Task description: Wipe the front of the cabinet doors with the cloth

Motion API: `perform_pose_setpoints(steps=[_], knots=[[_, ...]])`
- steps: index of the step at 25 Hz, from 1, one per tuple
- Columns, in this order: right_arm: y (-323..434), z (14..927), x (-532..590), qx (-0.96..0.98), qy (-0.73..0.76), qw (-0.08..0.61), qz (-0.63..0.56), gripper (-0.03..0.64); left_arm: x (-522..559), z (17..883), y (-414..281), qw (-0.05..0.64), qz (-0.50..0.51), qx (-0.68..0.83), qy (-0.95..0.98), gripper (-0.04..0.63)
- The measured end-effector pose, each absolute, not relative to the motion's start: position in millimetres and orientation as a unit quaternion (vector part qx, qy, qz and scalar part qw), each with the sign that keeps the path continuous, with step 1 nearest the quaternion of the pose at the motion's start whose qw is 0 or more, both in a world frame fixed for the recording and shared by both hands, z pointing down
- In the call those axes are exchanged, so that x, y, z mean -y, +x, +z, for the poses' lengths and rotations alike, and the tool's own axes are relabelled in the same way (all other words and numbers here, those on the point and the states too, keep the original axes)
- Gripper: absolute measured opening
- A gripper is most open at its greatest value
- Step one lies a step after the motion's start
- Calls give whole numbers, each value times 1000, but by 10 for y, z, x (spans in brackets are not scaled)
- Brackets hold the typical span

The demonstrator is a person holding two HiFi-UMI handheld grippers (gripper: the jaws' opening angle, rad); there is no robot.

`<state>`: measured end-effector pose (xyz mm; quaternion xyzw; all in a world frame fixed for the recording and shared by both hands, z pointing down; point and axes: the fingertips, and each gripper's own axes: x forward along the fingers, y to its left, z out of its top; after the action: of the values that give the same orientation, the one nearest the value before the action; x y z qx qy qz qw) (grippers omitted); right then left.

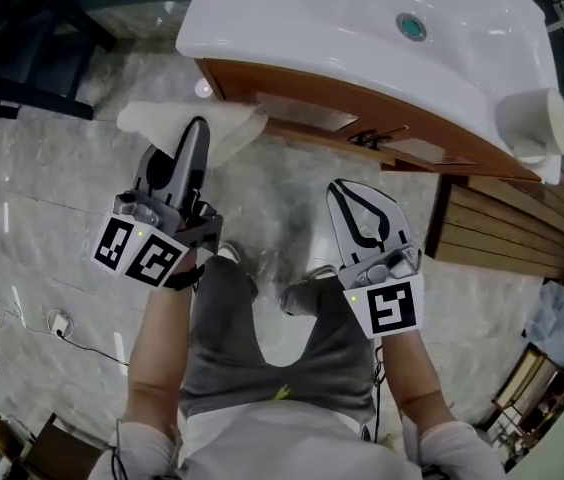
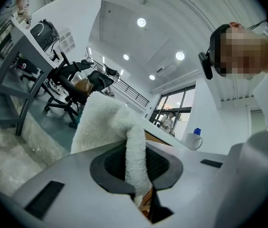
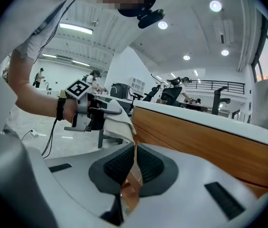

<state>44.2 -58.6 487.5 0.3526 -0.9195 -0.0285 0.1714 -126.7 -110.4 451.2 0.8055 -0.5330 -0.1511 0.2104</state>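
Note:
A white terry cloth [image 1: 172, 123] hangs from my left gripper [image 1: 197, 128], which is shut on it beside the left corner of the wooden cabinet [image 1: 402, 150]. In the left gripper view the cloth [image 2: 108, 122] is pinched between the dark pads of my left gripper [image 2: 136, 163] and bulges up above them. My right gripper [image 1: 350, 188] is shut with nothing in it, a short way in front of the cabinet doors. In the right gripper view its jaws [image 3: 134, 167] point at the cabinet's wooden front [image 3: 205, 137], with the left gripper [image 3: 87, 110] and cloth [image 3: 117, 122] to the left.
A white sink basin [image 1: 312, 18] tops the cabinet, with a white cup [image 1: 537, 123] on its right end. A slatted wooden bench [image 1: 502, 223] stands to the right. Dark chair legs [image 1: 22, 58] are at the far left, a cable [image 1: 57, 323] on the marble floor.

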Motion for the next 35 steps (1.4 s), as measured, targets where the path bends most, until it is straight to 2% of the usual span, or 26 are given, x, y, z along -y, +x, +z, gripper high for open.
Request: perform_pose_setpoints(steps=[23,35], knots=[[562,5831,857,923,357,141,-36,44,1570,4979,-1107,159,-156,523,823,52],[715,5880,805,920,360,151,-27,44,1574,5028,-899,172,-167,515,823,52]])
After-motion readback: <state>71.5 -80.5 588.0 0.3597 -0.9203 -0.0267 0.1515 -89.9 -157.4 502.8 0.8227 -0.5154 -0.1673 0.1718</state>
